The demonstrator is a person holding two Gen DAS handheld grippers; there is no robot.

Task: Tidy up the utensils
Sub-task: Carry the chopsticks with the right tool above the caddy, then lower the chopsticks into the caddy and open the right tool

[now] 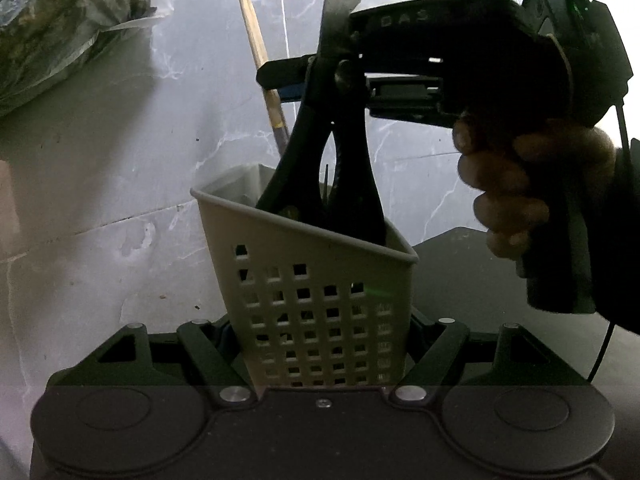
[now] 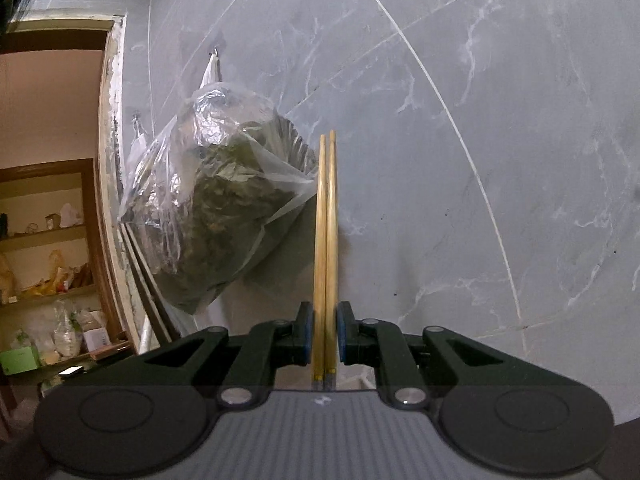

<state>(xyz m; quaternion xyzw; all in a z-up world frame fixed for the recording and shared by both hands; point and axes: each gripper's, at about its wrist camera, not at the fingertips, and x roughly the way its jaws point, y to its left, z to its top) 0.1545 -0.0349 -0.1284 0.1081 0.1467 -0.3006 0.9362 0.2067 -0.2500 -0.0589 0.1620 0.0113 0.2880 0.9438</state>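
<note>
My left gripper [image 1: 324,326] is shut on a grey perforated utensil holder [image 1: 312,280], its fingers pressing both lower sides. Black-handled scissors [image 1: 296,152] stand in the holder with the blades up. In the left wrist view a hand brings my right gripper [image 1: 280,84] in from the right, just above the holder. It is shut on a pair of wooden chopsticks [image 1: 250,28]. Their dark lower ends pass behind the scissors' handle, so I cannot tell whether they are inside the holder. In the right wrist view the chopsticks [image 2: 326,220] stick straight out between the shut pads of my right gripper [image 2: 325,320].
A clear plastic bag of dried greens [image 2: 216,200] hangs on the grey marble wall [image 2: 480,160], and shows at the top left as the bag [image 1: 60,20]. A doorway with cluttered shelves [image 2: 48,260] lies far left. A dark surface [image 1: 460,248] sits behind the holder at right.
</note>
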